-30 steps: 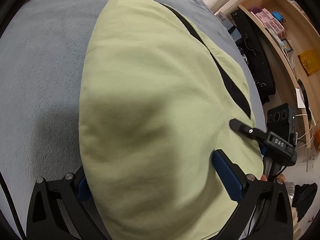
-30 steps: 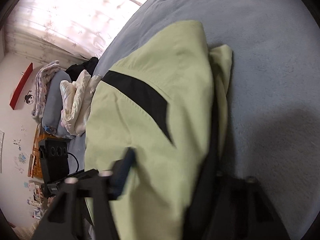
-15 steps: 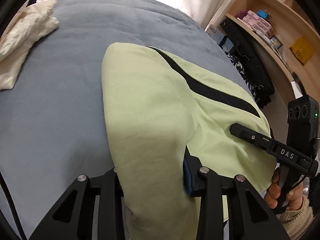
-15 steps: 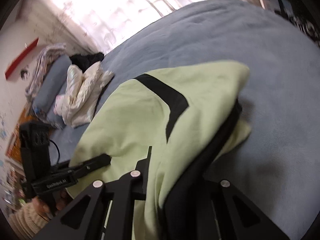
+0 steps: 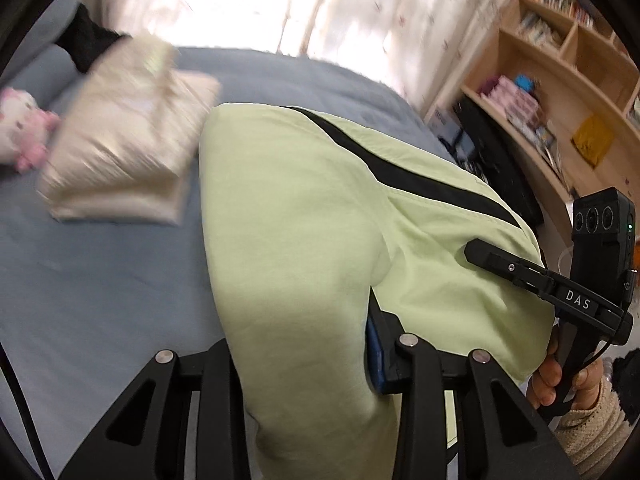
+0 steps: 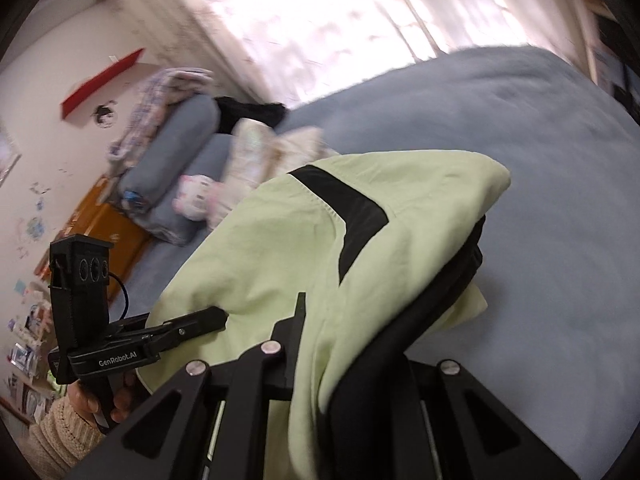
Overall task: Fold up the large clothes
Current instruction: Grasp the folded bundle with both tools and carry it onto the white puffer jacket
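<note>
A light green garment (image 5: 304,208) with a black stripe hangs bunched above the grey-blue bed (image 5: 80,280). My left gripper (image 5: 300,340) is shut on a thick fold of it; the blue pad of one finger (image 5: 374,352) presses the cloth and the other finger is hidden behind fabric. At the right, my right gripper (image 5: 476,250) pinches the garment's near edge. In the right wrist view the garment (image 6: 288,240) drapes over my right gripper (image 6: 344,320), which is shut on it, with black lining showing. My left gripper (image 6: 216,316) grips the cloth at the left.
Folded cream clothing (image 5: 124,152) and a pink plush toy (image 5: 20,128) lie at the bed's far left, near grey pillows (image 6: 176,136). A wooden bookshelf (image 5: 560,80) stands to the right. A hand (image 5: 568,376) in a knit sleeve holds the right gripper. A bright curtained window is behind.
Both grippers closed on the green garment and rose with it, lifting its near part off the bed. The views tipped upward, bringing the window, pillows and cream clothing into sight.
</note>
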`<state>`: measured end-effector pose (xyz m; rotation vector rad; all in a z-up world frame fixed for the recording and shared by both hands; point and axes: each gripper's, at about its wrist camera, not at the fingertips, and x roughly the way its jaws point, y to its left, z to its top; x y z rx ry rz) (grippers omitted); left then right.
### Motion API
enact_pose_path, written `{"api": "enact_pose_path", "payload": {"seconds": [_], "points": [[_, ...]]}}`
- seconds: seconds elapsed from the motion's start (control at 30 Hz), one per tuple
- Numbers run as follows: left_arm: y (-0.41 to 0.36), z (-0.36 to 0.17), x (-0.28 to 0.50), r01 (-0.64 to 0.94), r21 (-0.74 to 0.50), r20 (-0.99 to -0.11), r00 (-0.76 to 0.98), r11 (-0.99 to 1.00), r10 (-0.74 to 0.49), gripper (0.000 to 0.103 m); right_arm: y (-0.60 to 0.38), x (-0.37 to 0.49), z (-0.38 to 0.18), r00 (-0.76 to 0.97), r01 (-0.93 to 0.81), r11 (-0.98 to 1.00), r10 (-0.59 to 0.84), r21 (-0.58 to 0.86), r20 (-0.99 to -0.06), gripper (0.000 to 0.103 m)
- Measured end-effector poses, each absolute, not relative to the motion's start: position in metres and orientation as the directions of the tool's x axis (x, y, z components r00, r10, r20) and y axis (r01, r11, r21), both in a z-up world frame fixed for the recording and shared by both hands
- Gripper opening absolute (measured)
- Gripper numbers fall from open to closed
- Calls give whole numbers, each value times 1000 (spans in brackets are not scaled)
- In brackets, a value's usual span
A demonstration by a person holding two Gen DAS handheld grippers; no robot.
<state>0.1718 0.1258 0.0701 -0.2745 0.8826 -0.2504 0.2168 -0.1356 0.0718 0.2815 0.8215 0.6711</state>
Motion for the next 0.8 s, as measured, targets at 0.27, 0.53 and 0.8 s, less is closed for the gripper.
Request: {"api": "enact_pose_path", "payload": {"seconds": [0.27, 0.53, 0.8], "points": [[254, 175, 223, 60, -214, -662, 725, 975, -190, 34, -6, 291, 157, 502, -546, 689, 725, 477, -472, 11], [371, 205, 340, 49, -160, -652, 745, 986, -142, 34, 98, 404, 183, 543, -575, 679, 734, 456, -408, 11], [443, 95, 464, -4, -215, -772, 613, 977, -168, 39, 147, 506, 76, 497, -430, 687, 721, 585, -482, 11]]}}
